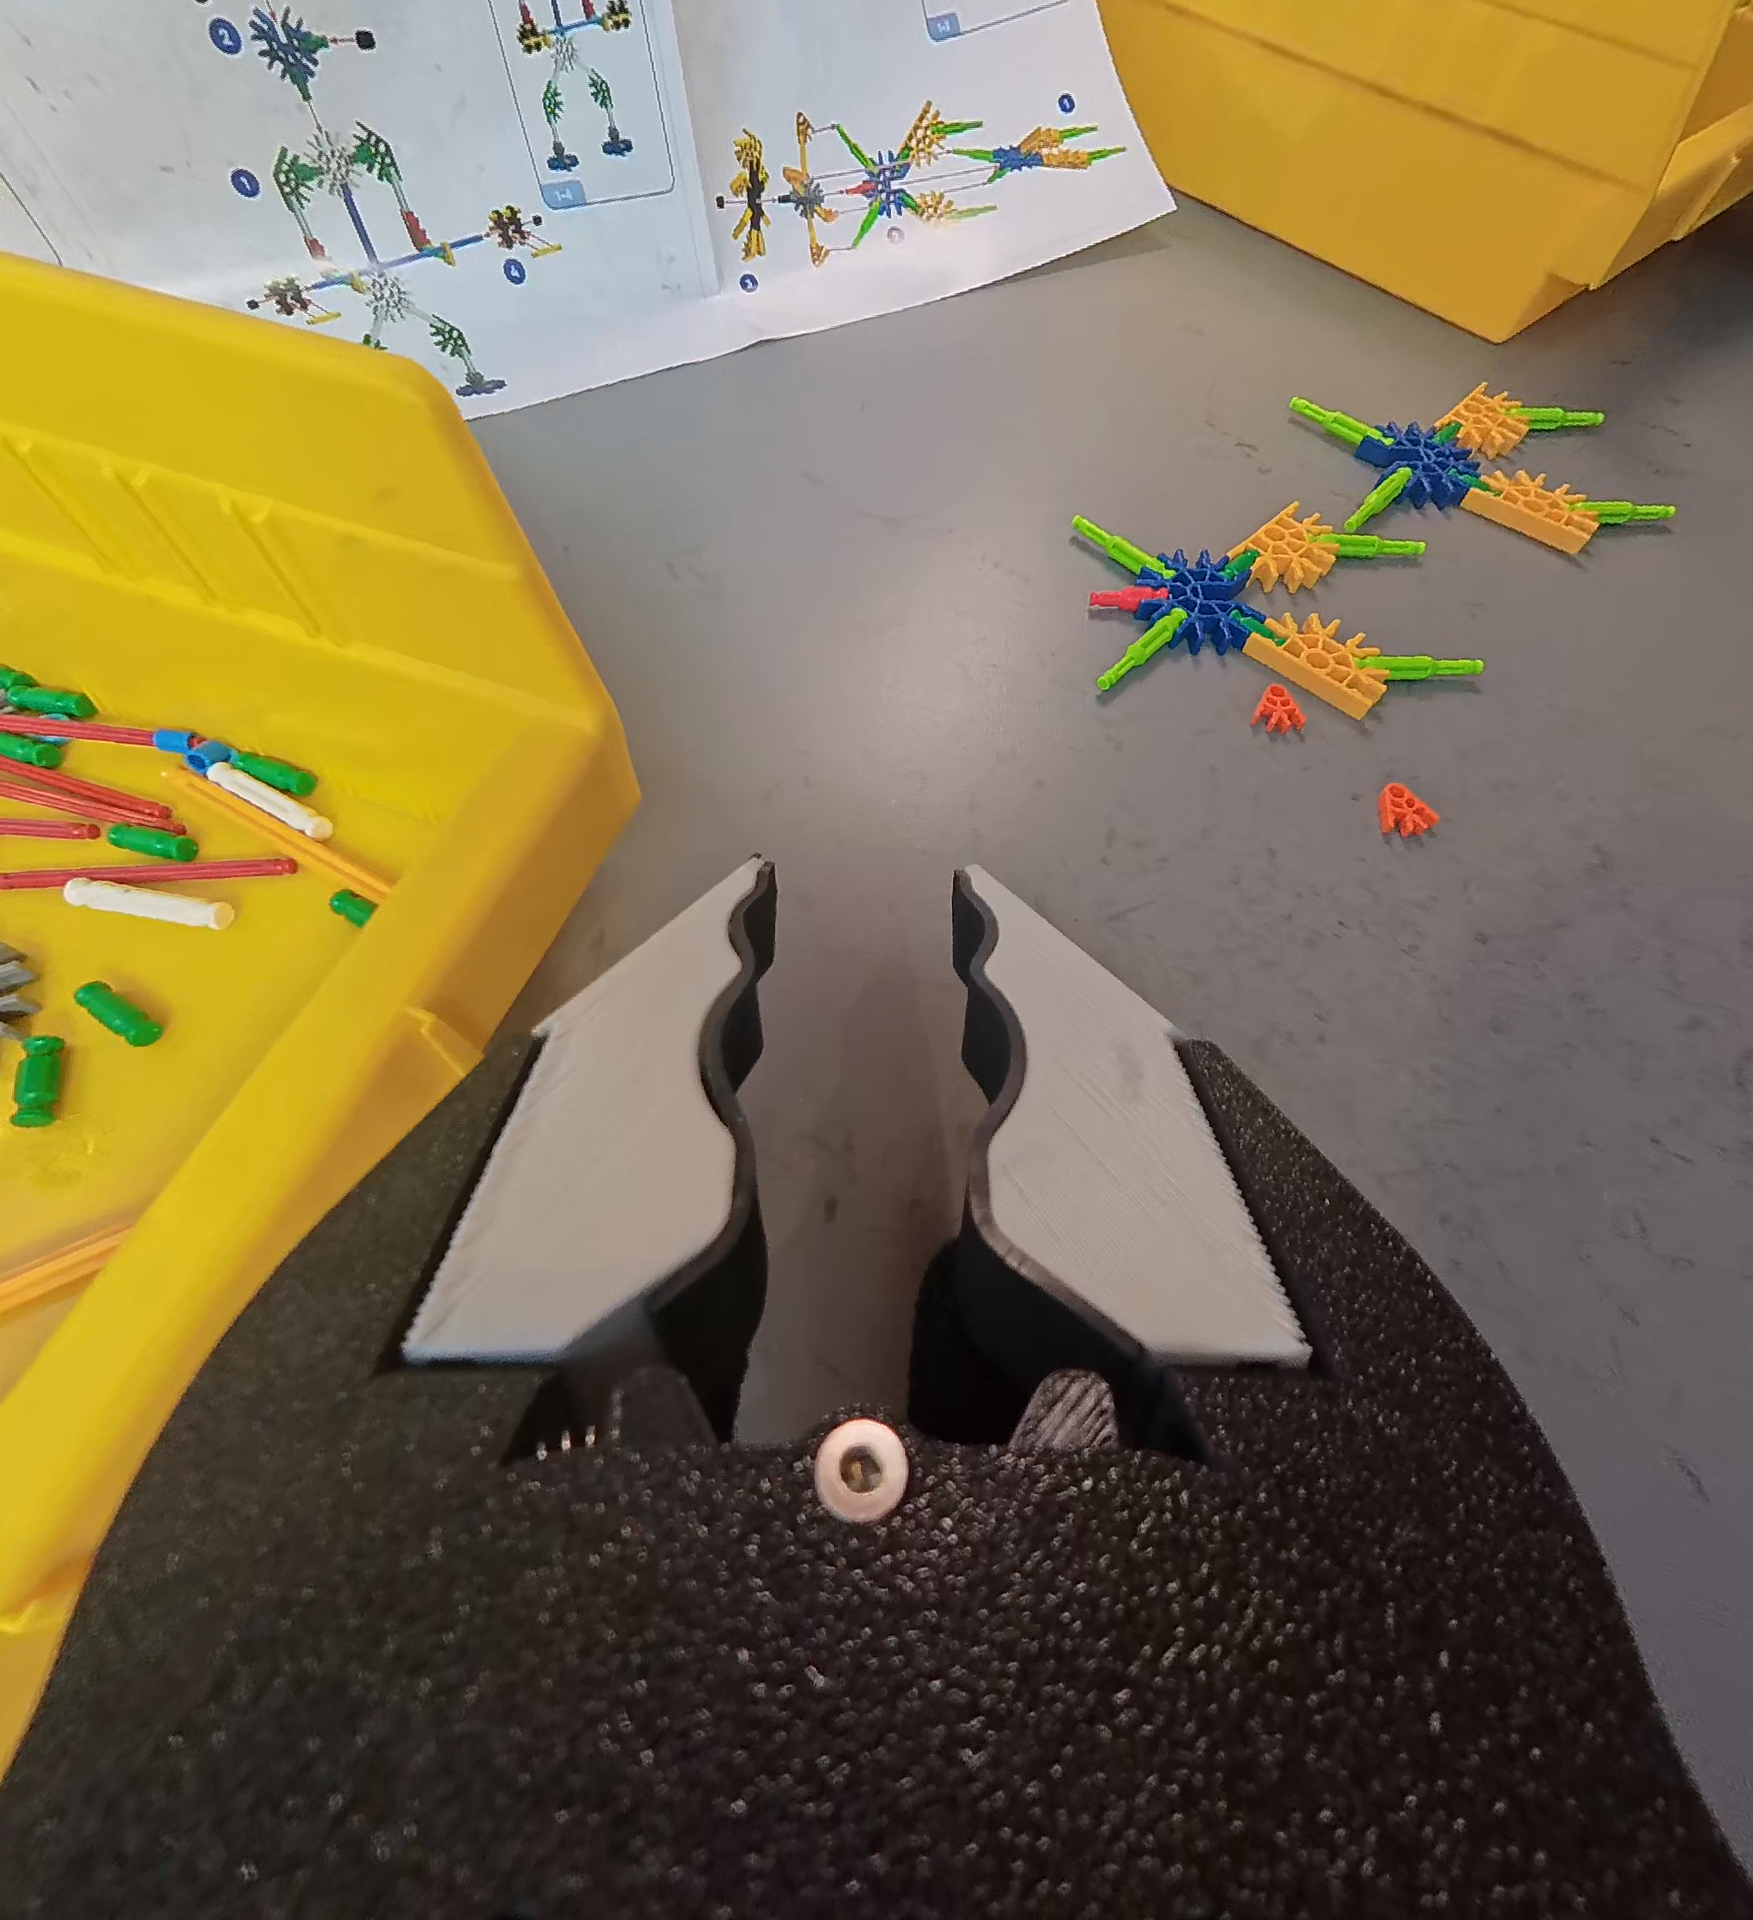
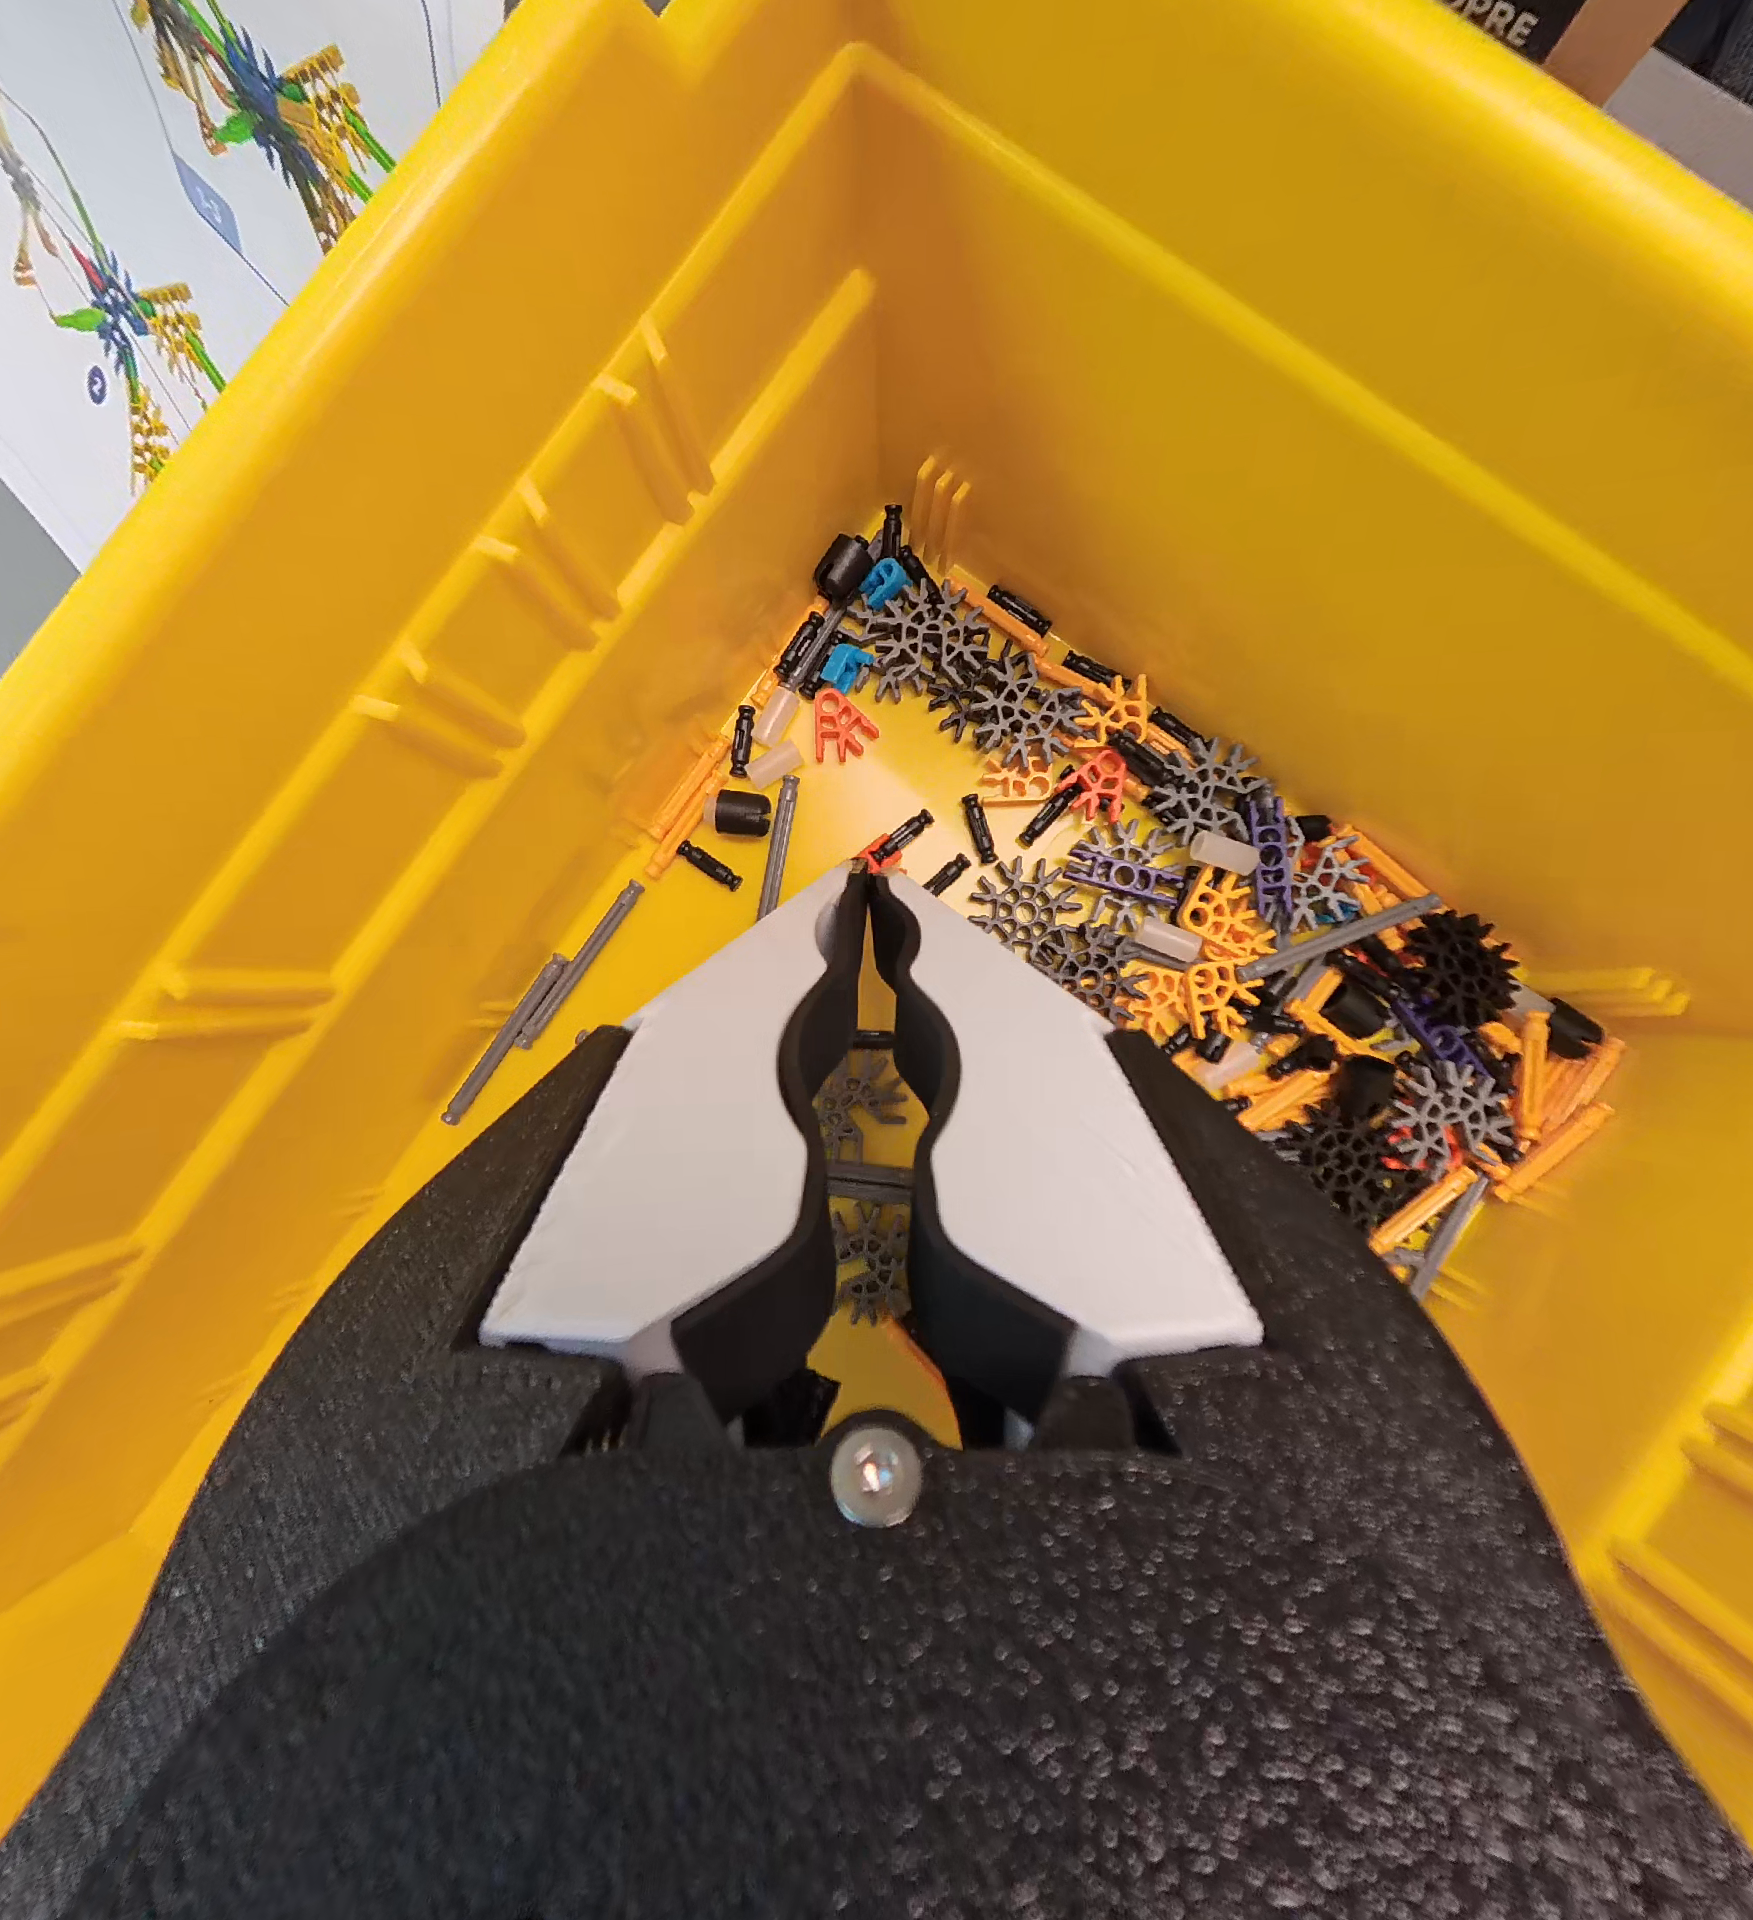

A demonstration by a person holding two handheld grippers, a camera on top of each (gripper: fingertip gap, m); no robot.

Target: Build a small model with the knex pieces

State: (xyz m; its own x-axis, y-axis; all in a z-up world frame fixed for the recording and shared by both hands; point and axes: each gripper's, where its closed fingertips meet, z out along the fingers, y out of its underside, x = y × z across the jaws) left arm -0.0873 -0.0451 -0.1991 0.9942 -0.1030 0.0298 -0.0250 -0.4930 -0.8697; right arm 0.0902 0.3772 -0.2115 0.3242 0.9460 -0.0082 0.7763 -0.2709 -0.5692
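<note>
Yellow bins — grey table; blue-orange-green star assemblies; orange connectors.

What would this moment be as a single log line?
left gripper: open, over grey table | right gripper: shut on small black-and-red rod, inside yellow bin

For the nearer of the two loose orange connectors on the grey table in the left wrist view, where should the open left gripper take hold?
The nearer orange connector lies flat and clear of the other orange connector and the assembled blue-and-orange piece. Probably best to bring the left gripper down from above and pinch its narrow solid end across the width, since the splayed prongs offer less flat surface.
</note>
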